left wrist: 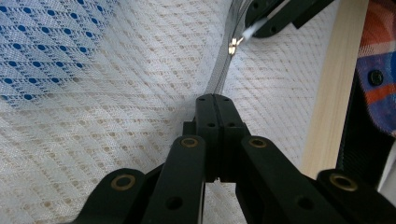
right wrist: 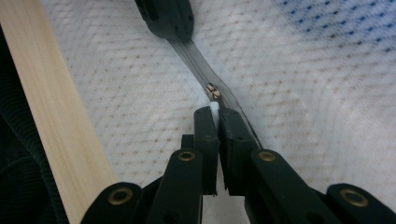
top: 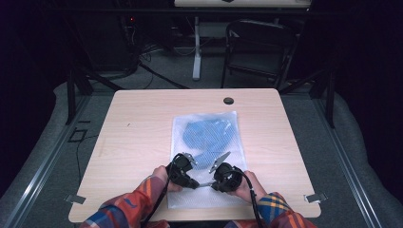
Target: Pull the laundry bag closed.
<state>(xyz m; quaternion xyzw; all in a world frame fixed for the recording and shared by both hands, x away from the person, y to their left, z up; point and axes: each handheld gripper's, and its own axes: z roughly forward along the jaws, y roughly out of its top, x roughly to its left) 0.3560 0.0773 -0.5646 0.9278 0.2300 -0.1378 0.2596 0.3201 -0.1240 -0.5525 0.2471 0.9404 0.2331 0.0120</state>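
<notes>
White mesh bag [top: 207, 142] lies flat at the centre of the table [top: 138, 123], long side running near to far, near edge at the table's near rim. A blue item [top: 209, 133] shows through the mesh in the far half. Grey zipper [right wrist: 196, 58] runs along the near end, lifted off the mesh, small metal slider [right wrist: 213, 90] with white pull tab [left wrist: 254, 30].

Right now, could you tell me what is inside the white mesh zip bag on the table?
Through the mesh bag a blue cloth item shows, filling its far half. The mesh blurs what kind of item it is, and anything beneath it is covered.
</notes>
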